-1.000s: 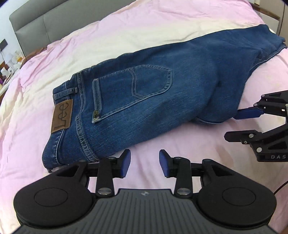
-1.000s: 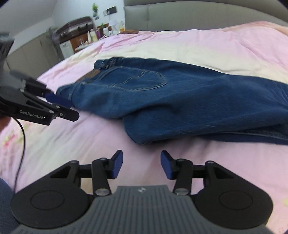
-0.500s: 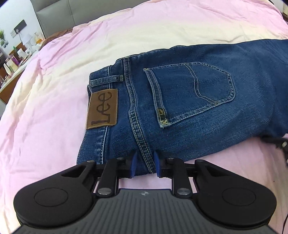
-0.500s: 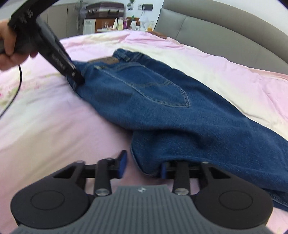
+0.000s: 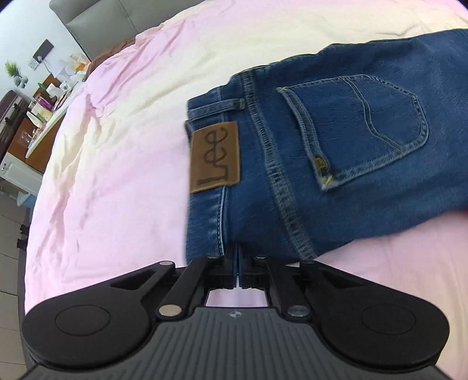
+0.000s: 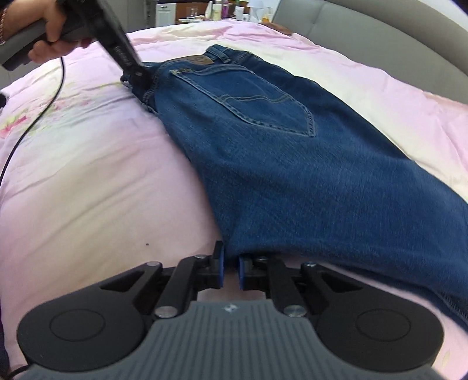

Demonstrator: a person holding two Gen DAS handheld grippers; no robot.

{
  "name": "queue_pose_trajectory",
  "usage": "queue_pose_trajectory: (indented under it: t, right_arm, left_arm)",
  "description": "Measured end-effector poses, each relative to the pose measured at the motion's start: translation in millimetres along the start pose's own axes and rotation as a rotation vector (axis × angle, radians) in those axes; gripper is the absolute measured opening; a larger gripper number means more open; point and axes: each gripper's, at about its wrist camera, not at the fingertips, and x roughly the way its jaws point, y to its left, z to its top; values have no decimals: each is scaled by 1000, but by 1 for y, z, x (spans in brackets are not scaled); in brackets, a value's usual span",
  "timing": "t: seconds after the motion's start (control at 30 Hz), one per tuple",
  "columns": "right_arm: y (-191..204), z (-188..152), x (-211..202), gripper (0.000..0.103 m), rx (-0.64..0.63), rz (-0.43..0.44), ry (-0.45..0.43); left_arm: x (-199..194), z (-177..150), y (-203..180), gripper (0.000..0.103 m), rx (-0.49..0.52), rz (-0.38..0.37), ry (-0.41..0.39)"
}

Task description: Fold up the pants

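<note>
Blue denim jeans (image 5: 336,152) lie folded lengthwise on the pink bed, back pocket and brown Lee patch (image 5: 215,156) facing up. My left gripper (image 5: 237,263) is shut on the near edge of the waistband, below the patch. In the right wrist view the jeans (image 6: 292,163) run from far left to near right. My right gripper (image 6: 229,266) is shut on the near edge of the denim at the crotch bend. The left gripper (image 6: 140,79) shows there too, clamped on the waist end.
The pink and cream duvet (image 5: 117,163) covers the bed. A grey headboard (image 5: 96,20) stands behind it. A cluttered side table (image 5: 44,108) is at the far left. A black cable (image 6: 32,125) trails over the bed at the left.
Both grippers moved in from open positions above the bed to the jeans' near edge and closed on the denim, the left at the waistband, the right at the crotch bend.
</note>
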Motion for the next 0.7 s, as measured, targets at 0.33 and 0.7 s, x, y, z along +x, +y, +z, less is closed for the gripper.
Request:
queue_pose_trajectory:
  t: [0.33, 0.7]
  right_arm:
    - [-49, -55, -71, 4, 188, -95, 29]
    - [-219, -172, -198, 17, 744, -418, -44]
  left_arm:
    - [-84, -9, -34, 22, -77, -140, -162]
    - [-102, 1, -152, 44, -274, -425, -224]
